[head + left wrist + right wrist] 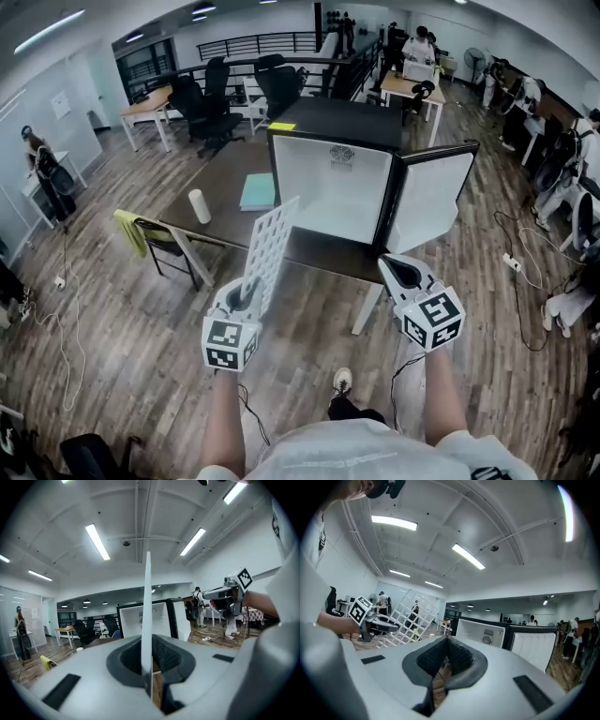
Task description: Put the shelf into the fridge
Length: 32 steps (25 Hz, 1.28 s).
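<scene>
- Left claw (pixel 149 667) clamped on white shelf (pixel 147 606), which is seen edge-on and upright.
- Fridge (pixel 131 620) ahead, its door (pixel 183 619) swung open.
- Right claw (pixel 207 594) at right, apart from shelf.

White shirt (pixel 361 452); grey left hand-held gripper (pixel 248 296) and right hand-held gripper (pixel 397 268) carry black-and-white marker cubes (pixel 231 343).

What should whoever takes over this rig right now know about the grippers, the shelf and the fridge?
Grippers: left gripper shut on the white grid shelf, gripping its lower edge, shelf upright. The right gripper is shut and empty.
Things: fridge stands on the table with its door open; the shelf is in front of it, not inside.
Done: shelf in hand, fridge open.
Left: bring the shelf to the opening, probably lay it flat, slide it in.
</scene>
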### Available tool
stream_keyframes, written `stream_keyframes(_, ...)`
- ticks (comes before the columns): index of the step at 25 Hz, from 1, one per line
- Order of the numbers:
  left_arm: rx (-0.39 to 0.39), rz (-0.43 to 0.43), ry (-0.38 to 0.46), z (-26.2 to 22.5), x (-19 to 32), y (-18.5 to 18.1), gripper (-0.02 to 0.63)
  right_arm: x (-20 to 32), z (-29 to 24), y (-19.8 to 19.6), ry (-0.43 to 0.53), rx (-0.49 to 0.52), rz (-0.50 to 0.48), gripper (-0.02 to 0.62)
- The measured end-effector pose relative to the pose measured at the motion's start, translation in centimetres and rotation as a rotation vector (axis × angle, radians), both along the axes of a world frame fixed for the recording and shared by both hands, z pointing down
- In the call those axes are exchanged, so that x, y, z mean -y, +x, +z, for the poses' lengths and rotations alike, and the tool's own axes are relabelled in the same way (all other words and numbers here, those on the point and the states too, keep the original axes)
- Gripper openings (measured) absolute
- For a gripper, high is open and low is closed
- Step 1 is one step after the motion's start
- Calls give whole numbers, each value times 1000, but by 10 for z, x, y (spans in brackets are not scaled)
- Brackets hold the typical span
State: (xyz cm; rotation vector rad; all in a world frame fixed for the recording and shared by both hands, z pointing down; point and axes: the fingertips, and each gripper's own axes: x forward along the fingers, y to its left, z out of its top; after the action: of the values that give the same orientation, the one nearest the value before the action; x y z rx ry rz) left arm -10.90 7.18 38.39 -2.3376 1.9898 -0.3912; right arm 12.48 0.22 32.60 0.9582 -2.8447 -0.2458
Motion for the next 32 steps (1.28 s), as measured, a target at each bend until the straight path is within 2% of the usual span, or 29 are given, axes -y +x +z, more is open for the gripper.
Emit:
stream_keyframes(11, -63, 16, 11, -10, 179, 12, 38, 170, -7, 6, -5, -4, 23, 15)
stream_keyframes(17, -102, -1, 0, -6, 227, 5, 38, 213, 3, -13, -32, -49, -47, 15)
stream_keyframes(20, -151, 5, -7, 0, 240, 1, 38, 226, 9, -23, -42, -52, -60, 15)
stream_keyframes(23, -268, 33, -13, 5, 247, -3, 38, 235, 17, -35, -61, -44, -59, 15)
stream_keyframes(26, -418, 55, -15, 11, 248, -12, 40, 237, 24, -48, -81, -45, -47, 15)
stream_keyframes(28, -551, 59, -13, 16, 249, -23, 38, 234, 29, -57, -99, -45, -35, 15)
stream_keyframes(32, -876, 56, 4, 26, 259, -42, 38, 222, 37, -71, -100, -84, -15, 15)
